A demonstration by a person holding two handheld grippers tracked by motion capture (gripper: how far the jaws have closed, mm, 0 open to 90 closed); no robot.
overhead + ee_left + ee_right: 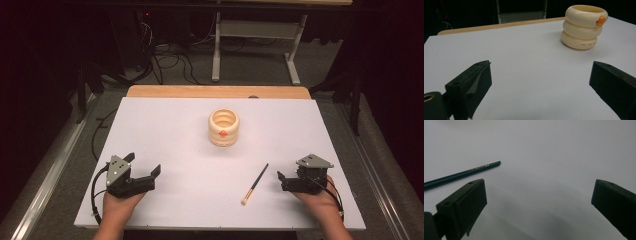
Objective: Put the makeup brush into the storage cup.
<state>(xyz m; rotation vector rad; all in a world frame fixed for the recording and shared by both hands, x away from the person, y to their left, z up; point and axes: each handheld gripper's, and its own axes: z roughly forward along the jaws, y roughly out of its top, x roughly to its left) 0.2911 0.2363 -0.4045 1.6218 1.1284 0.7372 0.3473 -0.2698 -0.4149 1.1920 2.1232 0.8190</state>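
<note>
A cream holder (223, 127) made of three stacked rings, with a small orange mark on its front, stands upright at the middle of the white board (175, 125). A thin brush (255, 184) with a dark handle and tan bristles lies flat at the front right. My left gripper (145, 164) rests open at the front left, with nothing between its jaws. The left gripper view has the holder (584, 27) far ahead at the upper right of that open gripper (541, 66). My right gripper (286, 176) sits open just right of the brush. Its own view puts the dark handle (461, 175) left of the open gripper (539, 182).
The white board lies on a wooden table whose edge (215, 91) shows at the back. Beyond it are grey floor, cables (165, 60) and a white desk frame (255, 45). A metal rail (45, 165) runs along the left side.
</note>
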